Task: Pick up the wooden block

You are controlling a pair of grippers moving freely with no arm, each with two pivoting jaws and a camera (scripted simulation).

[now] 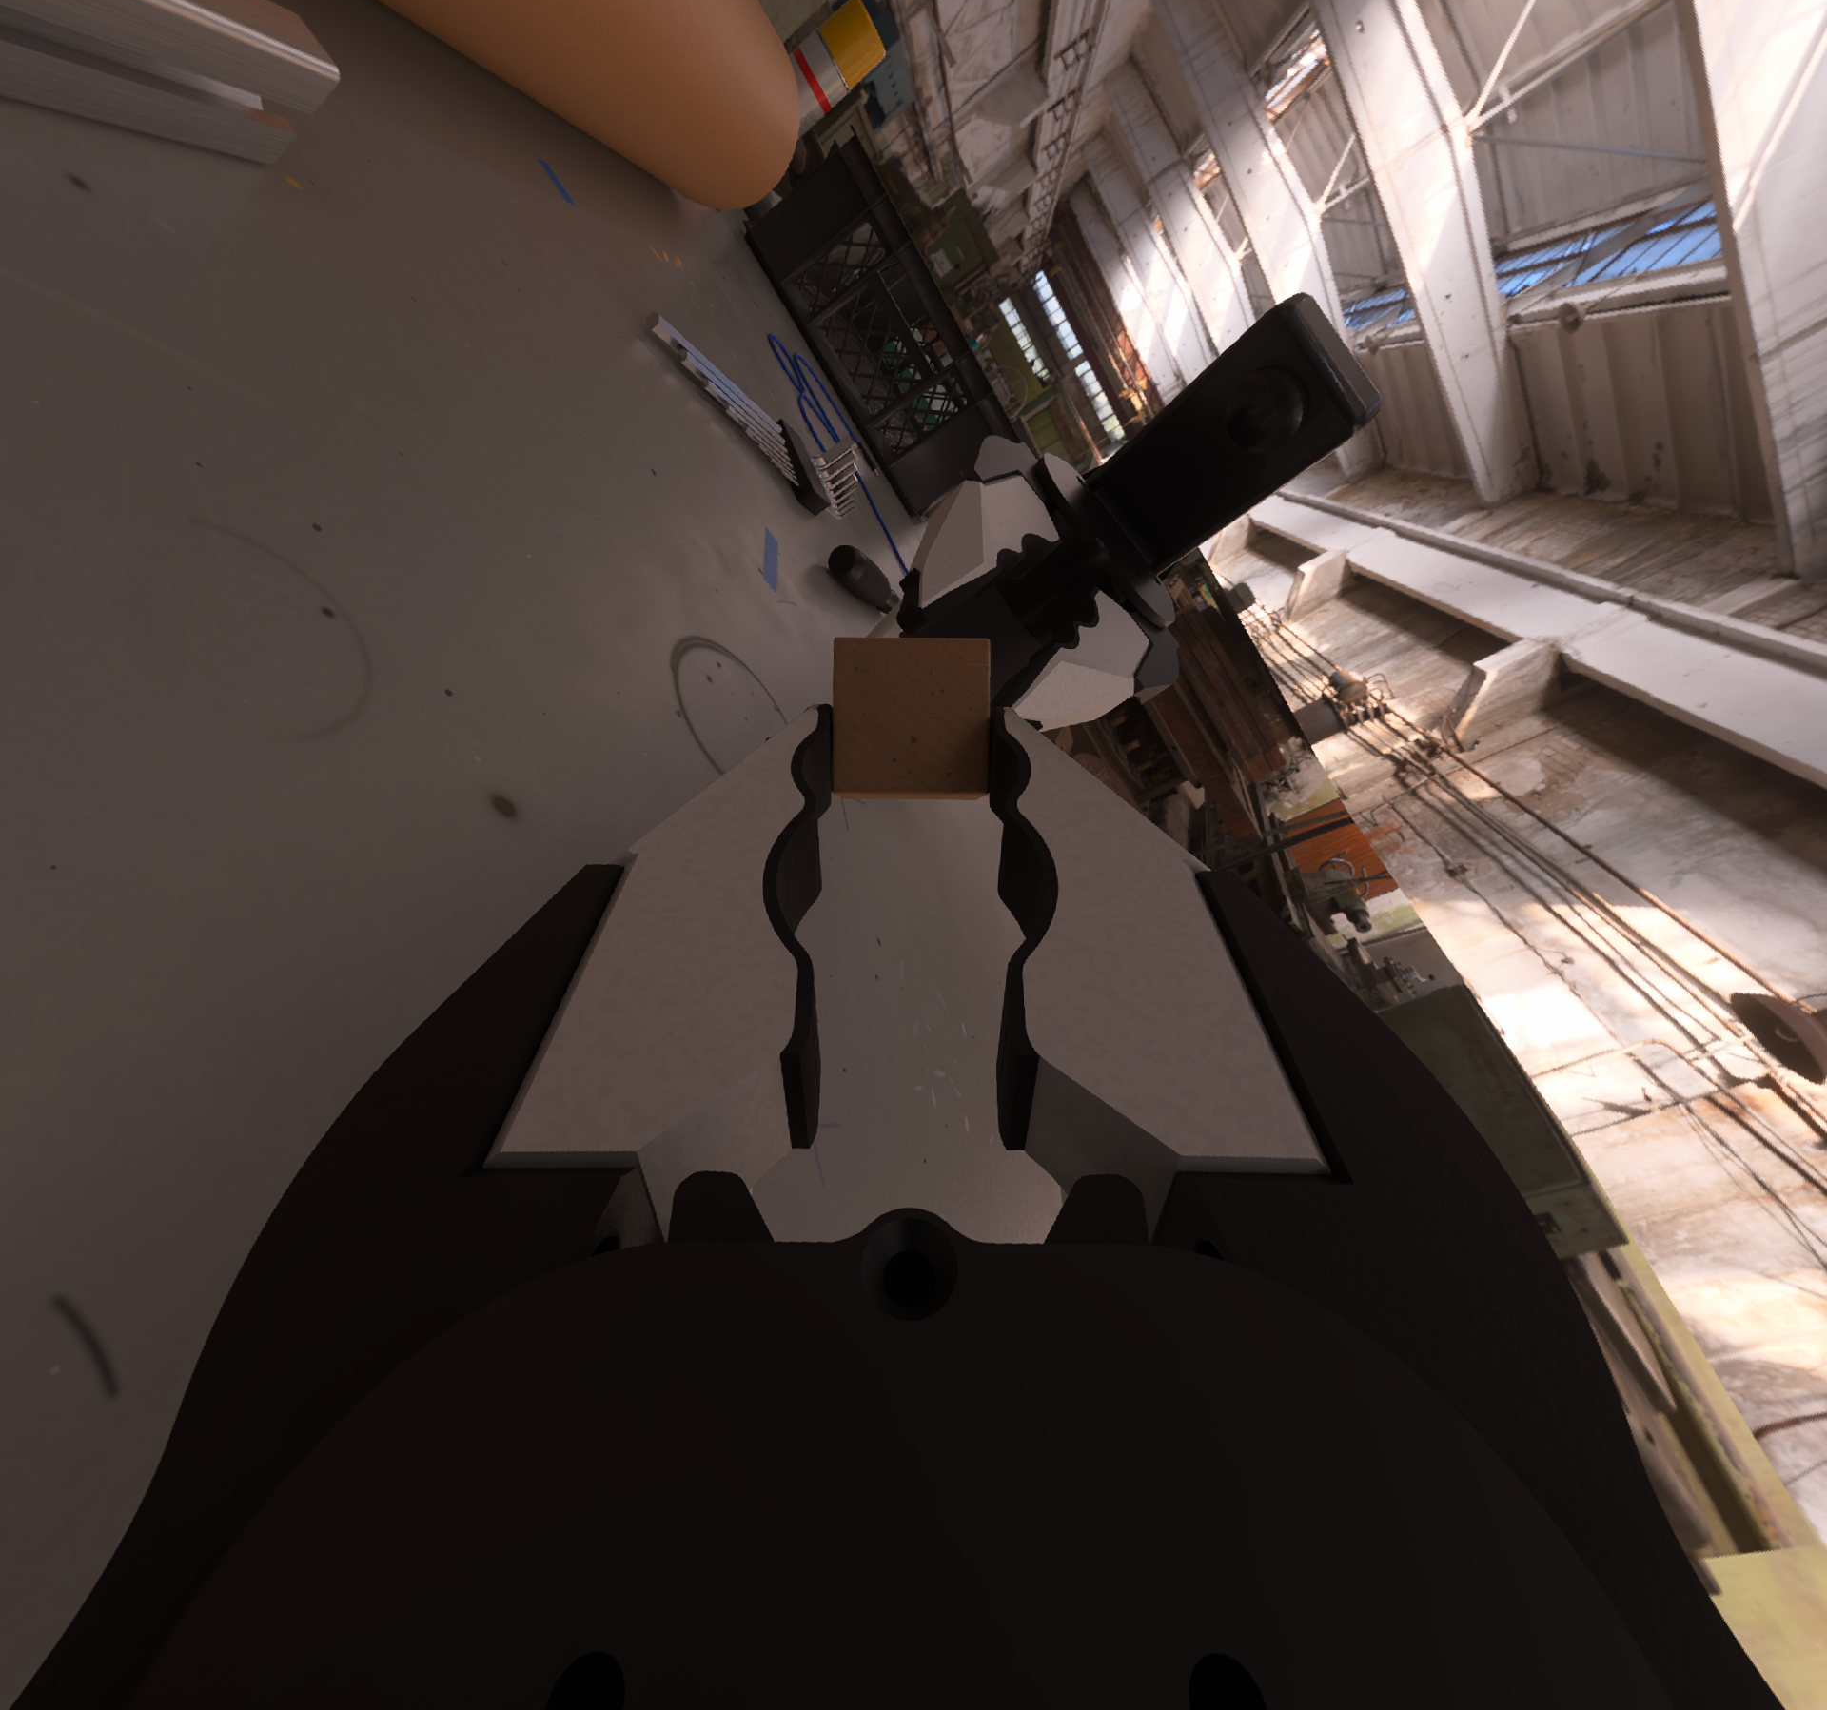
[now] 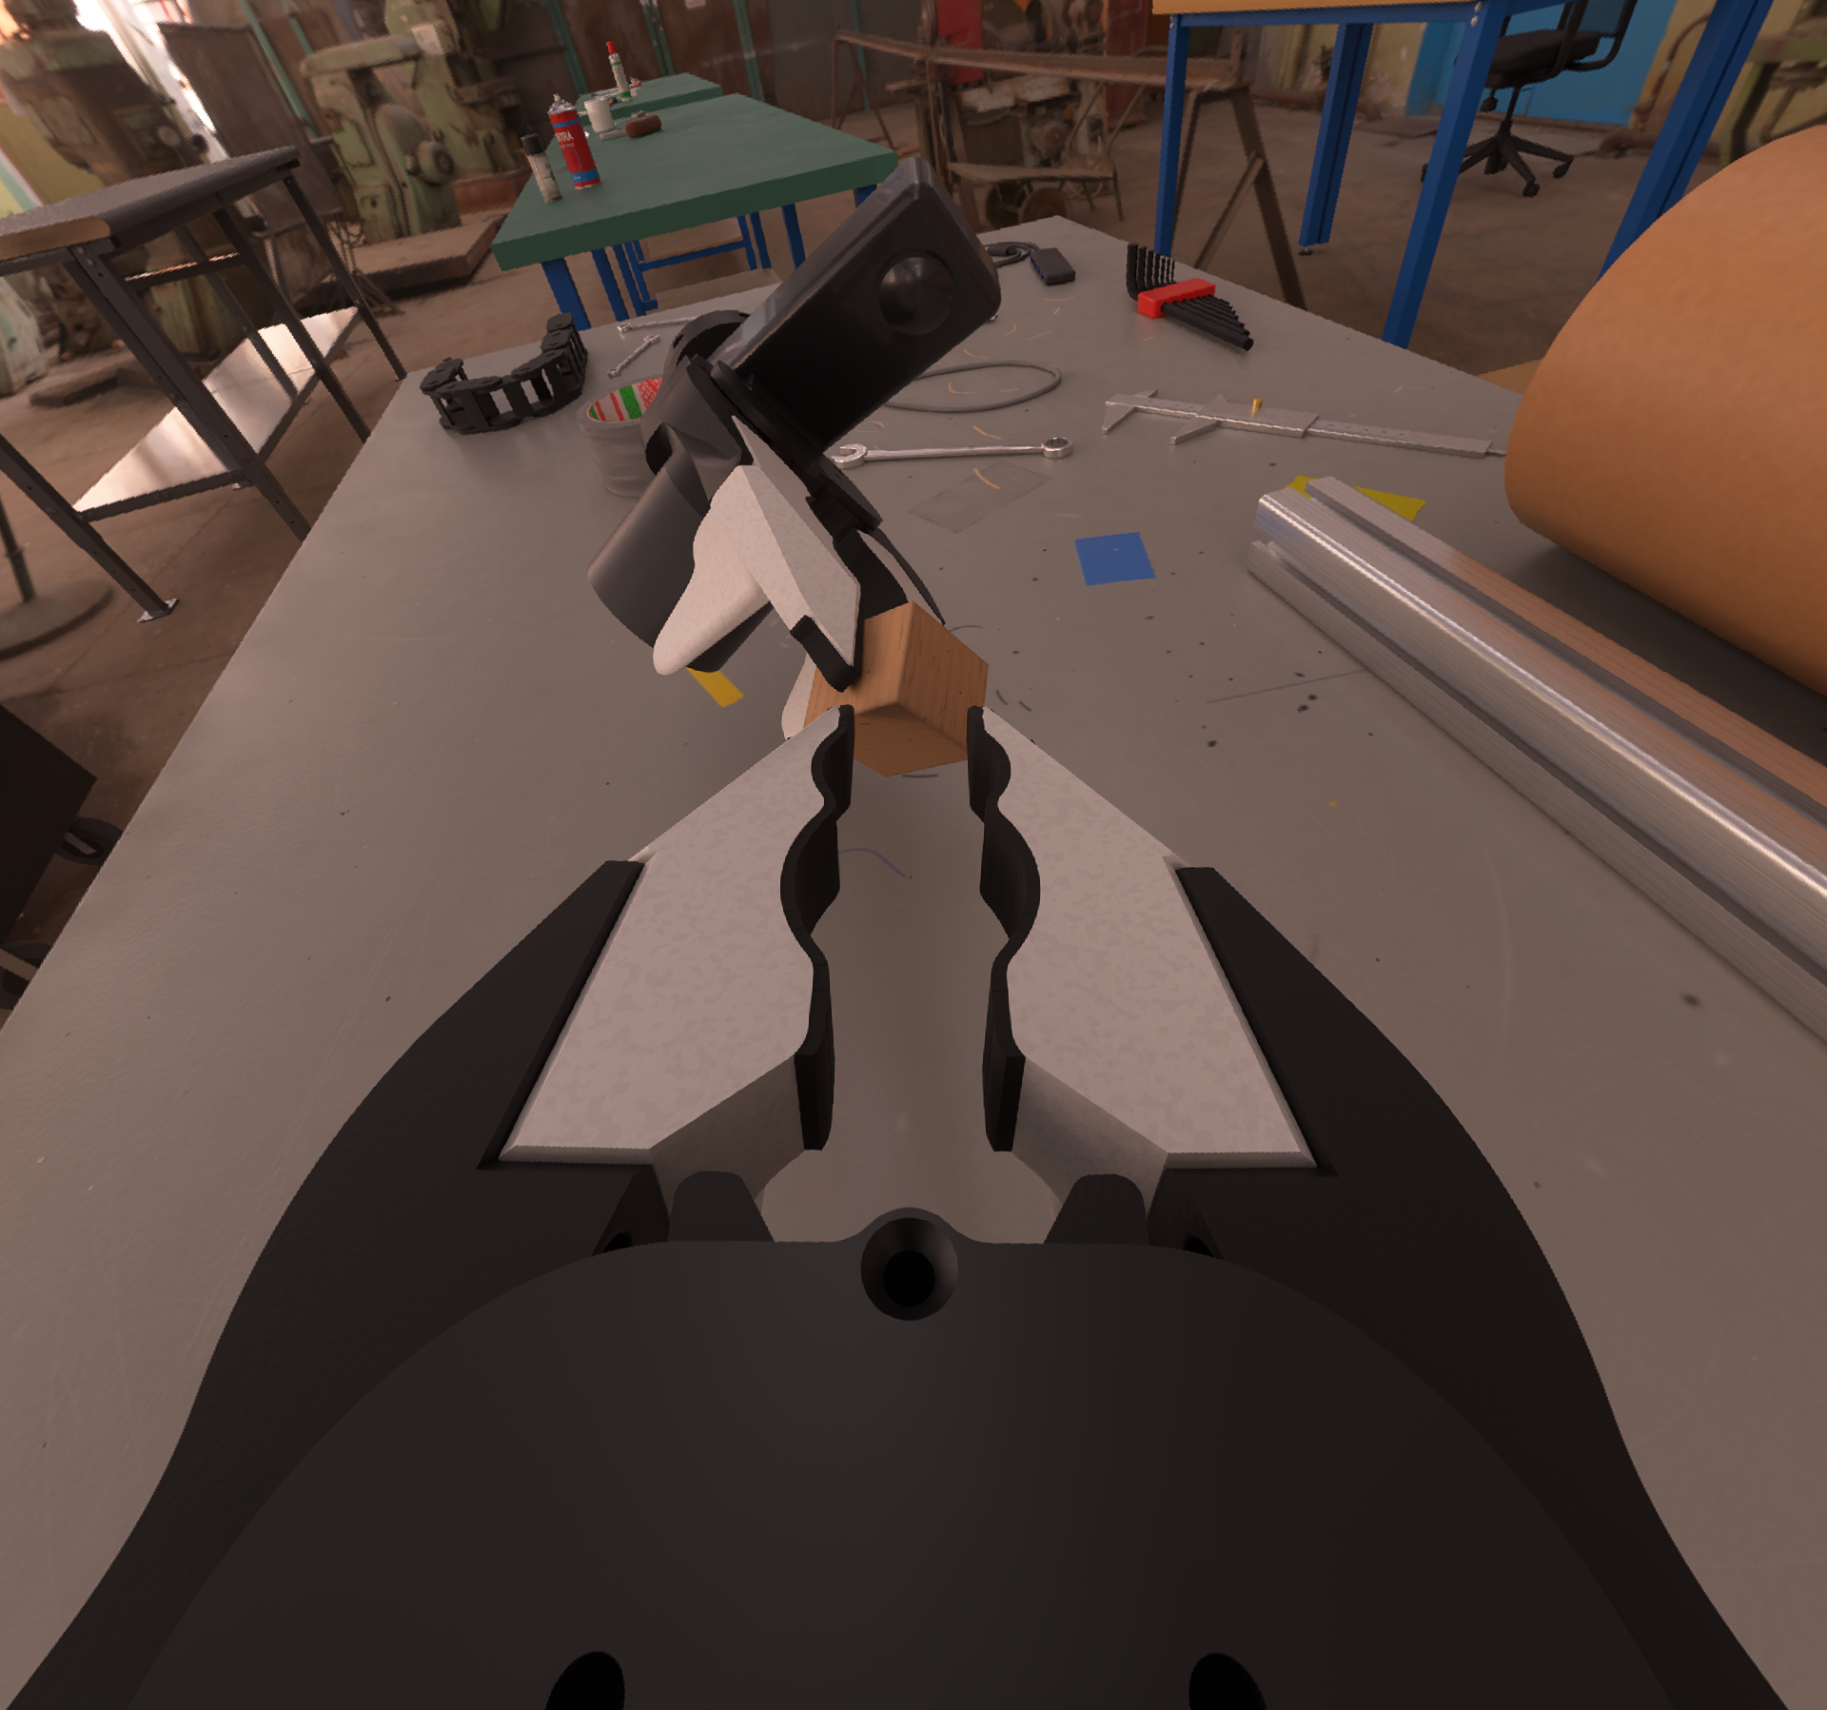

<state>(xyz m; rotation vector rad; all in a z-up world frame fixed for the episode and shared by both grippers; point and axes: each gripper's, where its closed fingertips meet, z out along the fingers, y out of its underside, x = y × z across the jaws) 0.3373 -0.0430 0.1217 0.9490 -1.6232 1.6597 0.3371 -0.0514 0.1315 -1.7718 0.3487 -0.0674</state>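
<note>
The wooden block (image 1: 910,723) is a light brown cube clamped between the fingertips of my left gripper (image 1: 911,733), which is shut on it. In the right wrist view the left gripper (image 2: 791,516) comes in from the upper left and holds the block (image 2: 914,684) tilted, just above the grey table (image 2: 445,773). My right gripper (image 2: 907,733) is partly open, with its tips at either side of the block's near lower corner; I cannot tell if they touch it. The right gripper also shows behind the block in the left wrist view (image 1: 1048,595).
A long aluminium profile (image 2: 1542,704) and a big brown paper roll (image 2: 1700,437) lie to the right. Farther back on the table are a wrench (image 2: 949,451), a caliper (image 2: 1295,422), a tape roll (image 2: 618,437), a black cable chain (image 2: 504,387) and hex keys (image 2: 1186,303).
</note>
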